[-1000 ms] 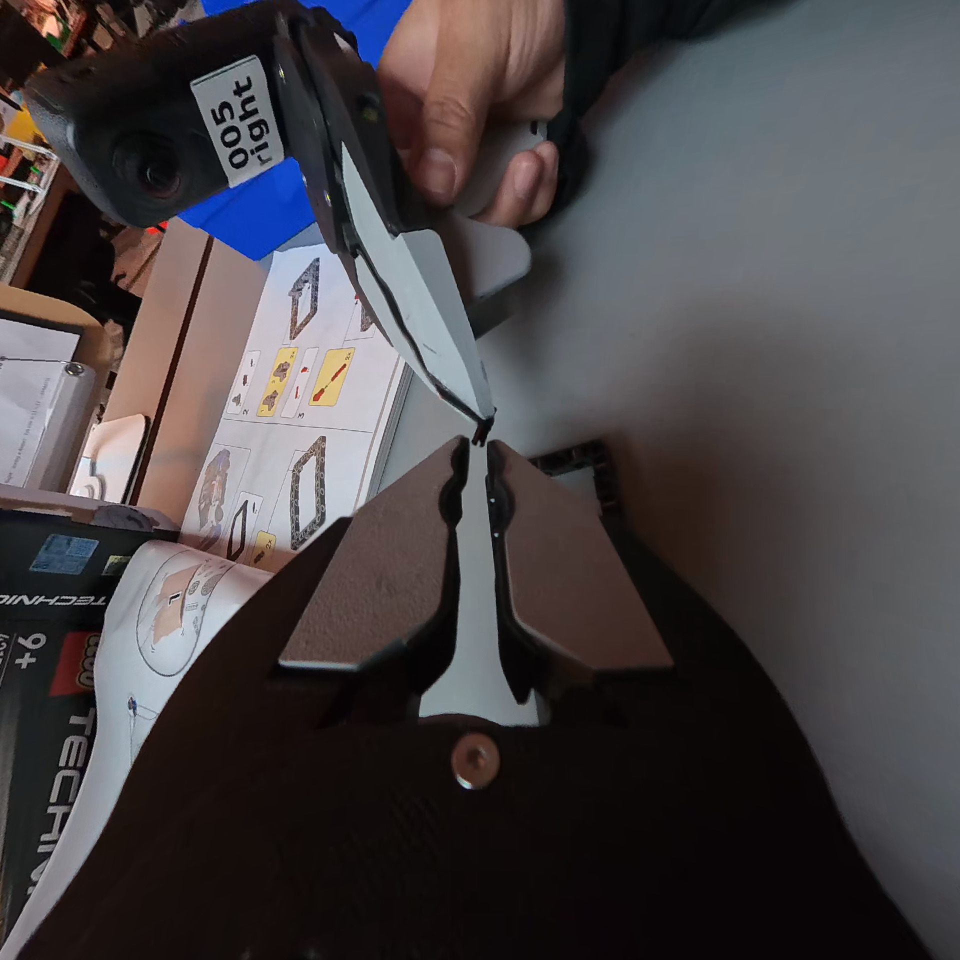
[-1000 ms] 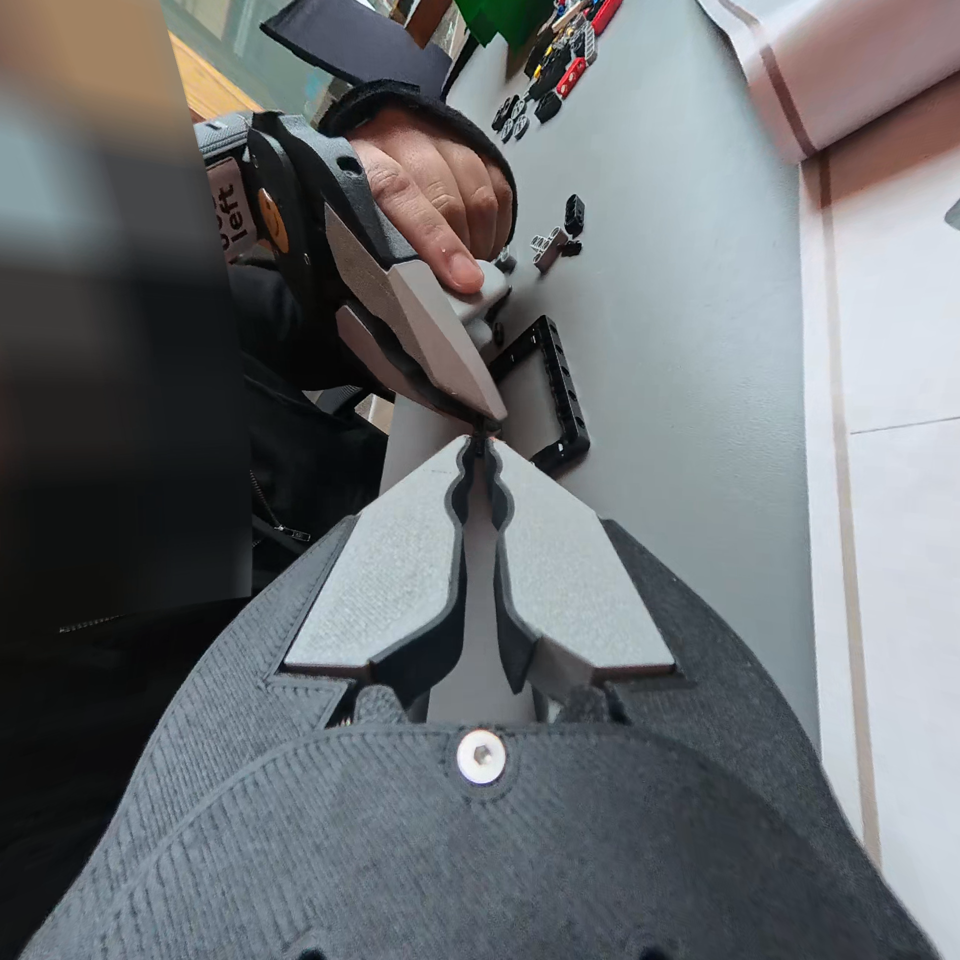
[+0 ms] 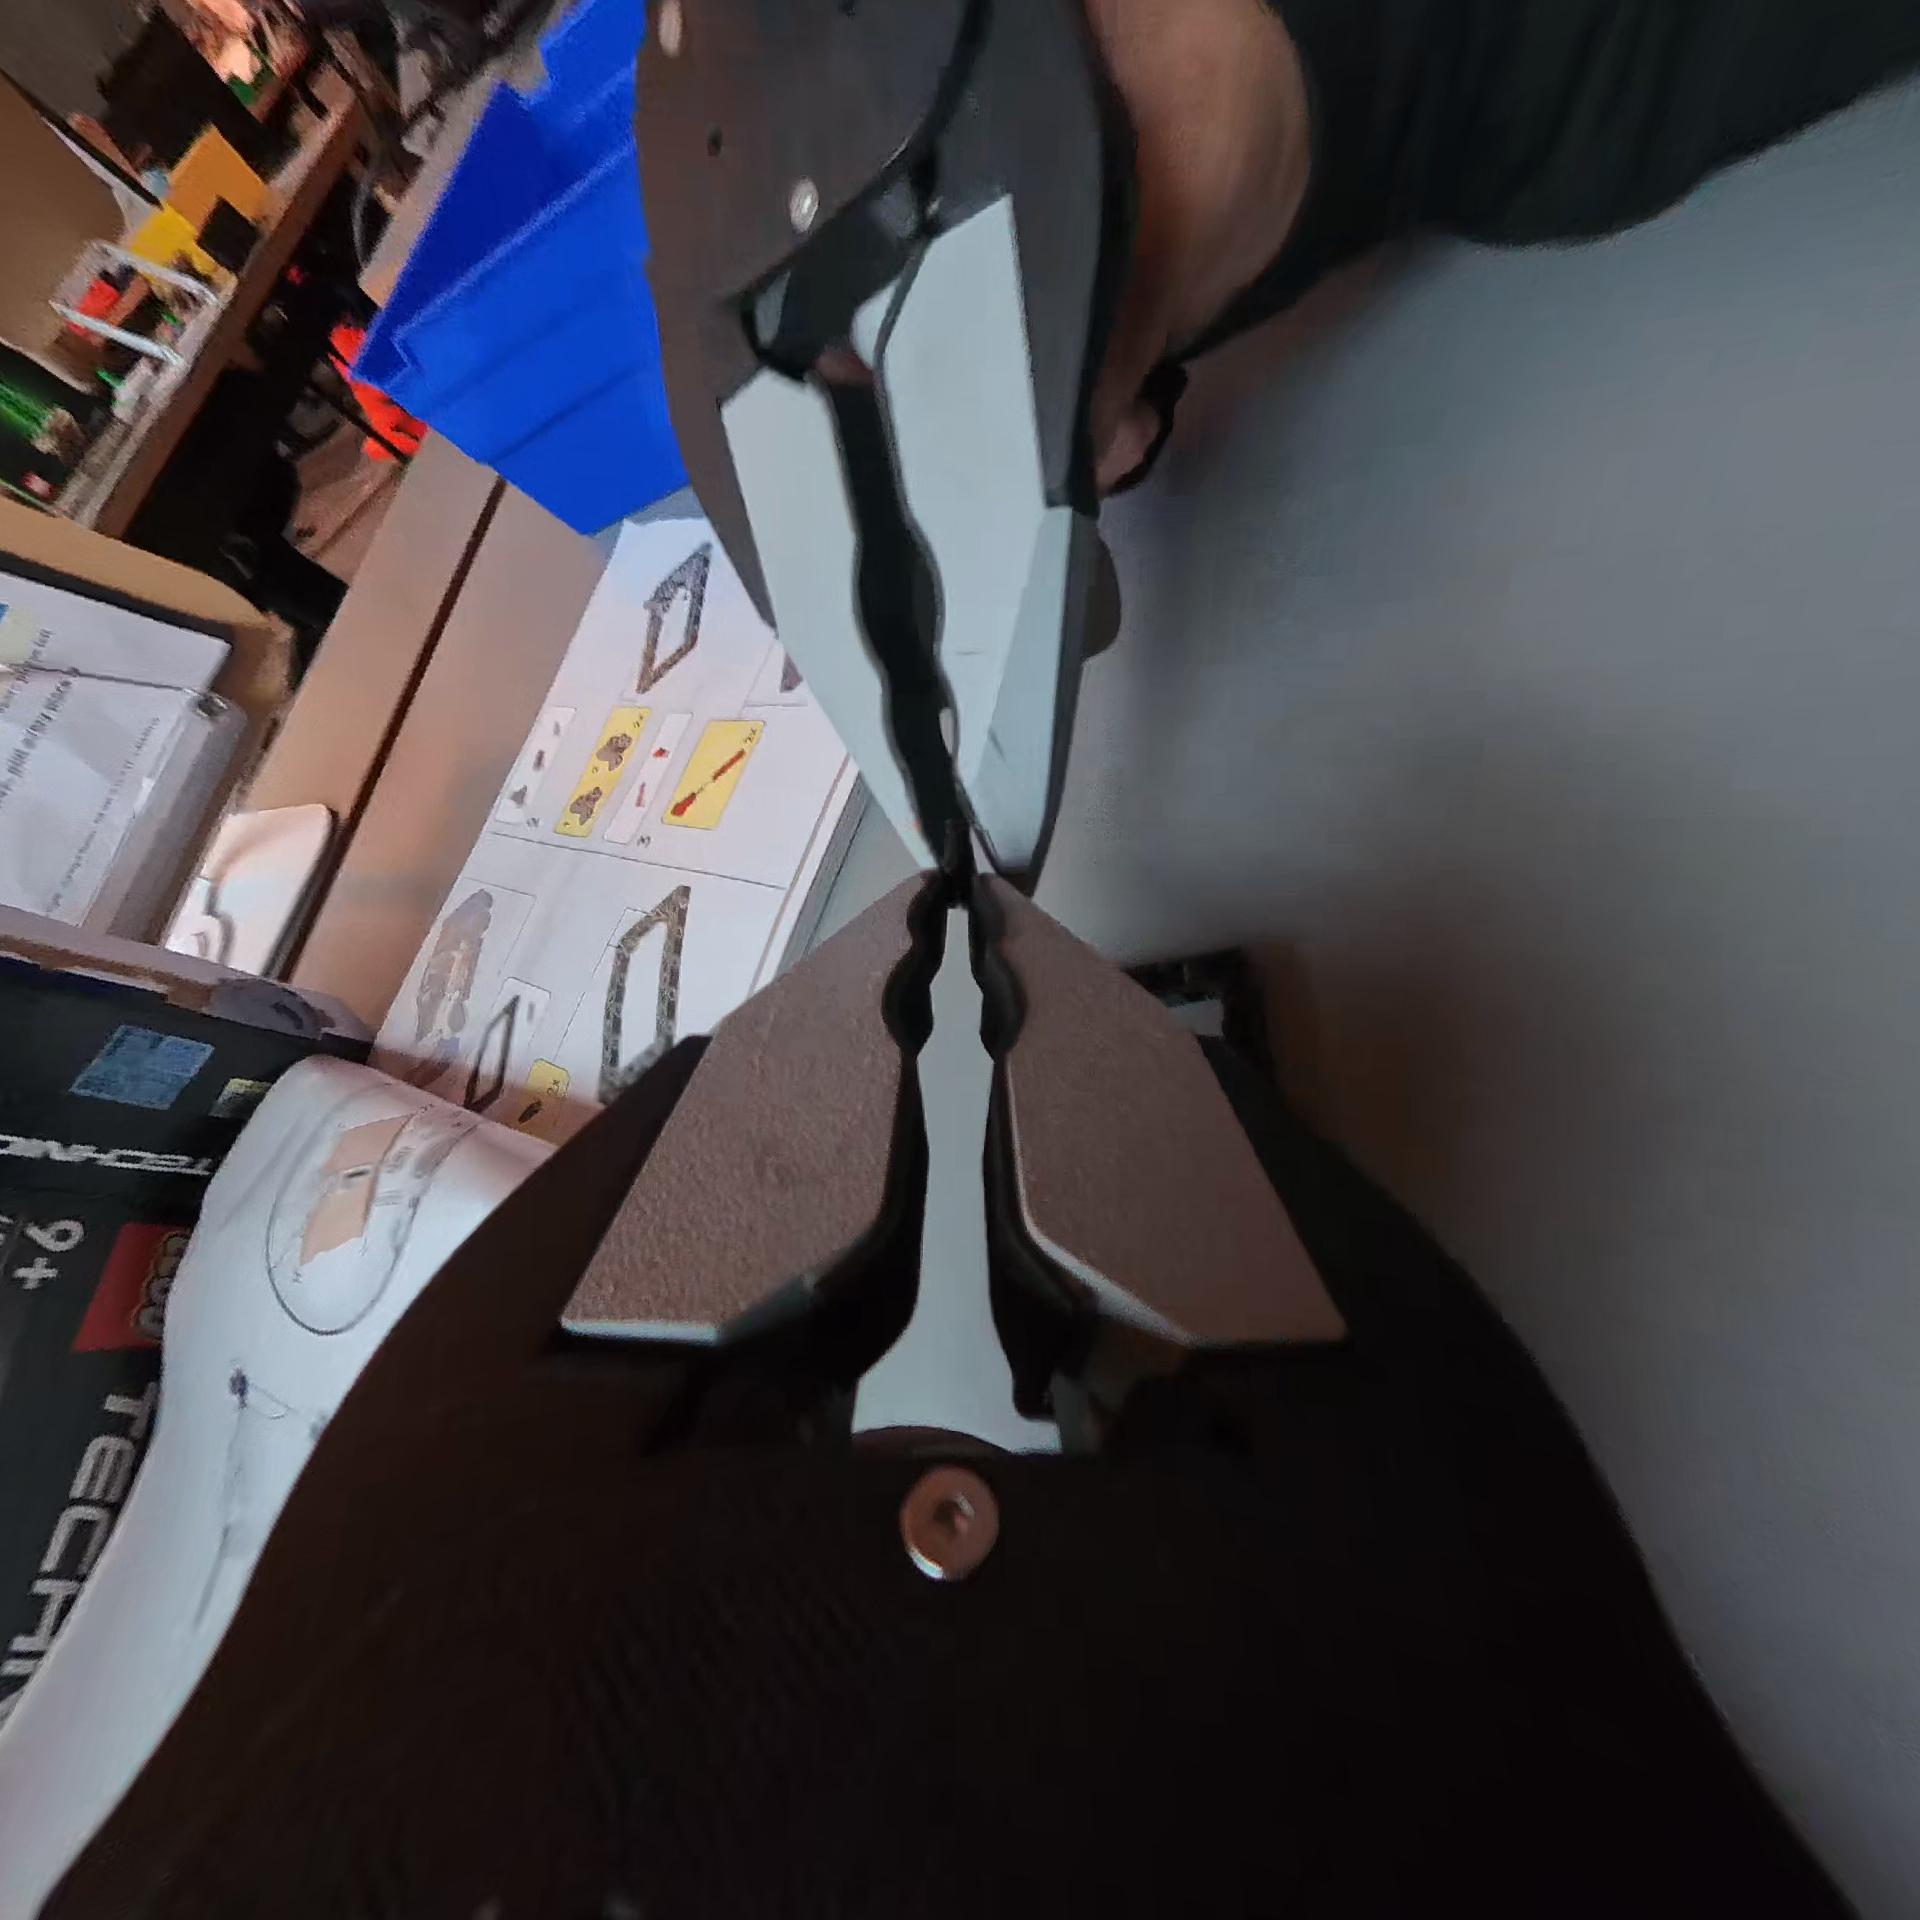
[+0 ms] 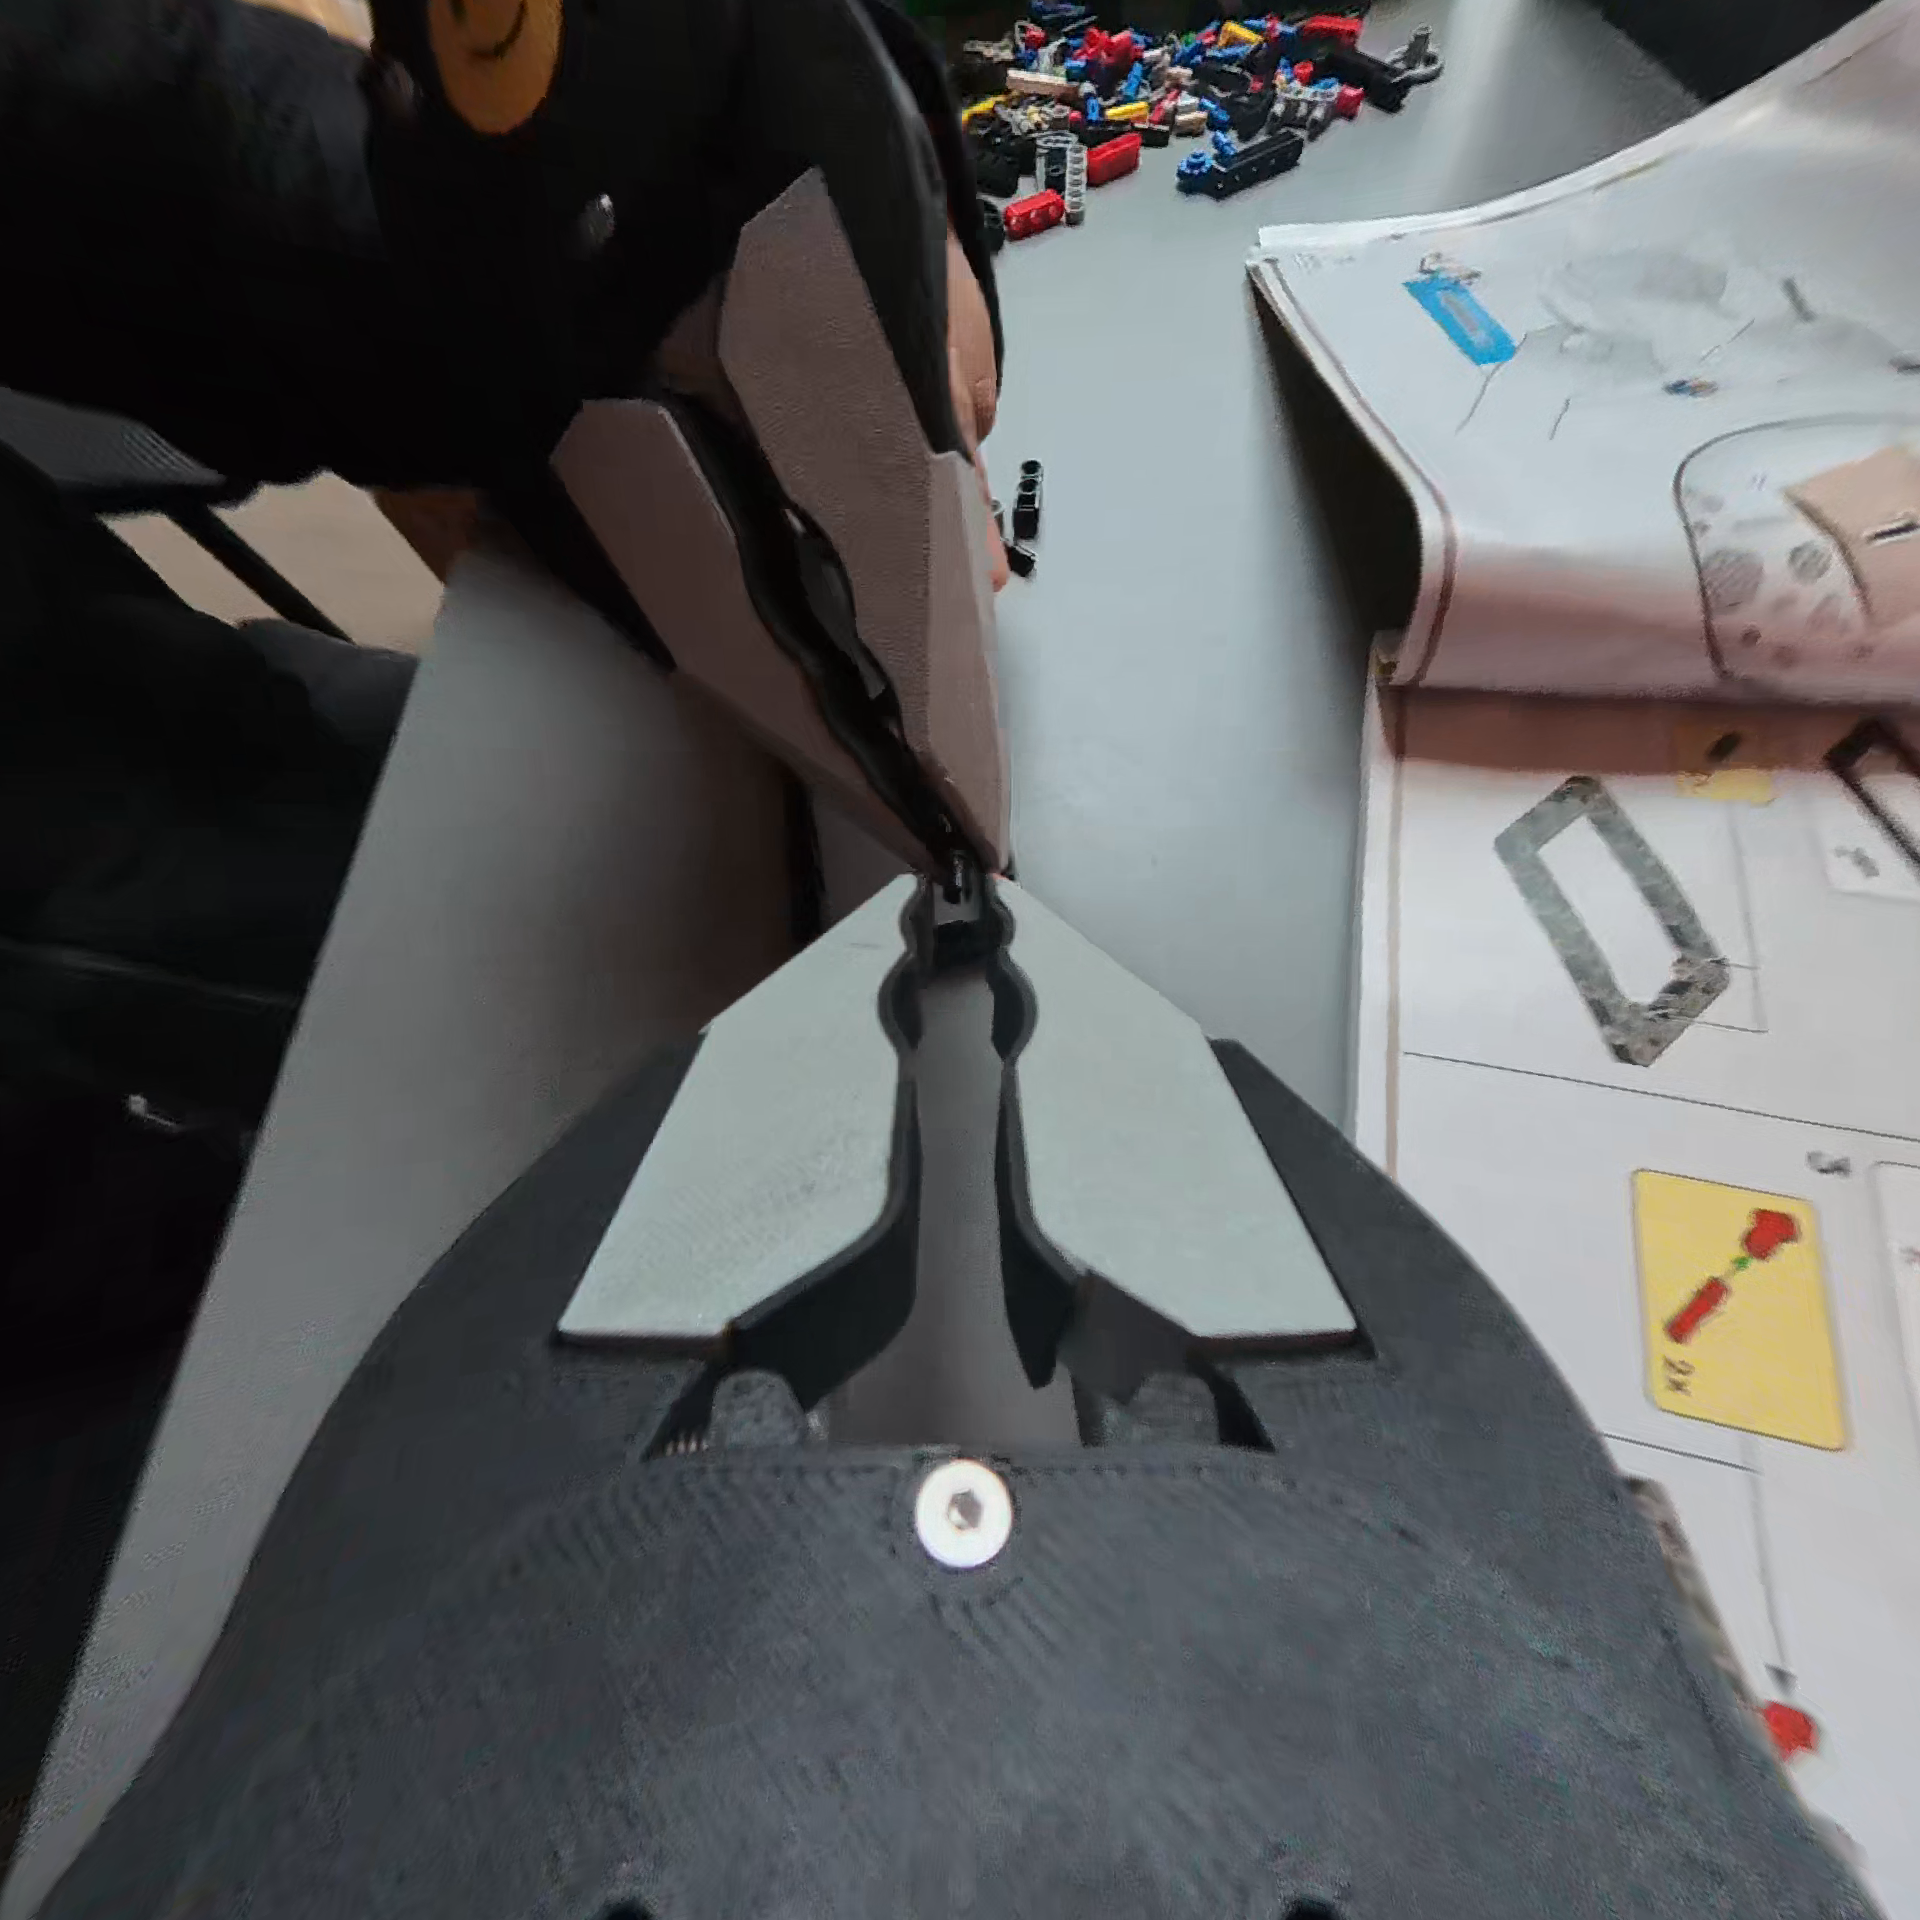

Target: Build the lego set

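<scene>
The left gripper (image 3: 951,896) and the right gripper (image 4: 956,902) meet tip to tip above the grey table (image 4: 1164,665). Between the 2 pairs of tips sits a small black lego piece (image 4: 954,914); each gripper's tips are drawn in narrow and pinch on it, the right one from below in the right wrist view, the left gripper (image 4: 961,857) from above. In the left wrist view the piece is only a dark sliver at the tips, and the right gripper (image 3: 956,847) comes down from the top, a hand (image 3: 1195,208) behind it.

Just past the left gripper's right finger, a black lego frame (image 3: 1205,987) lies flat on the table, mostly hidden. To the left lies the open instruction booklet (image 3: 665,790), and near it a black box (image 3: 94,1195) and a blue bin (image 3: 520,312). In the right wrist view a heap of loose lego pieces (image 4: 1164,104) lies at the far end of the table, and 2 or 3 small dark pieces (image 4: 1027,499) lie nearer, beside the left gripper.
</scene>
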`<act>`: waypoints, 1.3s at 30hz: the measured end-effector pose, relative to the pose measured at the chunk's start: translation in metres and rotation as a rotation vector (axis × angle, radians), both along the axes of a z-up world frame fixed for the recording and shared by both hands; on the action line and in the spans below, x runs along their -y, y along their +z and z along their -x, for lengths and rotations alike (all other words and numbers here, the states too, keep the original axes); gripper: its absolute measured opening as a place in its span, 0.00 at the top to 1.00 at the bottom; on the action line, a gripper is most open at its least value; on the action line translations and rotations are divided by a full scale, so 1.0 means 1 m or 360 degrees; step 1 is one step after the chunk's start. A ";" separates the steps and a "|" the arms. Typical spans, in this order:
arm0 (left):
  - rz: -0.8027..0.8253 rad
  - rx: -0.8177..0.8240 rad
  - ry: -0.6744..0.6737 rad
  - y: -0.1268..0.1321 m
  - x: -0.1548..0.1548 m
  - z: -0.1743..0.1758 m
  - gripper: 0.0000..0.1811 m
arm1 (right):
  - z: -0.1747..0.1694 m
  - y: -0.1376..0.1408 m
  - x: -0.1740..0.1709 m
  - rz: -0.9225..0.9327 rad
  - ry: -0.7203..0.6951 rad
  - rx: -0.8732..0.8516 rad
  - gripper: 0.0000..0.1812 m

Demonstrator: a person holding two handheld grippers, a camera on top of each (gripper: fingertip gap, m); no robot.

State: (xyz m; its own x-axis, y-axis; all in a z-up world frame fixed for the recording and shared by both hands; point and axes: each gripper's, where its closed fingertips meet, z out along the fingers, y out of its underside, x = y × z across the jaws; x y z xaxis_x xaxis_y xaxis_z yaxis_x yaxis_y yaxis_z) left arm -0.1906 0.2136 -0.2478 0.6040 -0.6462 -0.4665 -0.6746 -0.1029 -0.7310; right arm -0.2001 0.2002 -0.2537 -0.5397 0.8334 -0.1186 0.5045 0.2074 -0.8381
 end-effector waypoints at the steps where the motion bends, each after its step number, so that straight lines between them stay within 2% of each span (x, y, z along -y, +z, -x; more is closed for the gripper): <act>1: 0.0015 0.0018 0.0015 -0.001 -0.001 0.002 0.99 | 0.001 0.000 -0.003 -0.0092 -0.0026 -0.0037 0.99; 5: 0.0039 0.0033 0.0007 -0.003 -0.001 0.004 0.99 | 0.002 0.000 -0.013 -0.0355 -0.0082 -0.0141 0.97; 10: 0.0013 -0.0077 0.0013 -0.009 -0.002 0.005 0.99 | 0.000 -0.006 -0.010 -0.0557 -0.0053 -0.0180 1.00; 14: -0.0012 -0.0102 0.0016 -0.009 -0.003 0.005 0.98 | 0.000 -0.005 -0.010 -0.0592 -0.0050 -0.0212 1.00; 18: -0.0036 -0.0107 -0.0004 -0.008 -0.003 0.003 0.99 | -0.001 0.001 -0.008 -0.0562 -0.0045 -0.0244 0.95; 20: -0.0066 -0.0131 -0.0005 -0.007 -0.004 0.003 0.99 | -0.001 0.002 -0.008 -0.0580 -0.0052 -0.0258 0.99; 25: -0.0065 -0.0127 0.0022 -0.009 -0.006 0.005 0.98 | 0.001 0.002 -0.008 -0.0699 -0.0077 -0.0295 0.99; 28: -0.0042 -0.0147 0.0062 -0.012 -0.008 0.010 0.92 | 0.001 0.003 -0.012 -0.0754 -0.0116 -0.0300 1.00; 33: -0.0048 -0.0225 0.0074 -0.018 -0.009 0.011 0.88 | 0.001 0.003 -0.008 -0.0800 -0.0109 -0.0298 0.99; 36: -0.0091 -0.0290 0.0064 -0.018 -0.008 0.012 0.99 | 0.002 0.000 -0.006 -0.0845 -0.0107 -0.0288 0.99; 39: -0.0141 -0.0398 0.0085 -0.020 -0.010 0.014 0.99 | 0.003 0.000 -0.007 -0.0874 -0.0125 -0.0280 0.99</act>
State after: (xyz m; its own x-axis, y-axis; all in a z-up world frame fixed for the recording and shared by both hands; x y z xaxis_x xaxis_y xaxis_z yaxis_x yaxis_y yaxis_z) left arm -0.2045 0.2238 -0.2676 0.4952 -0.5664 -0.6588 -0.8306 -0.0864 -0.5501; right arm -0.2029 0.2075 -0.2540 -0.4464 0.7858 0.4280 0.3986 0.6029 -0.6911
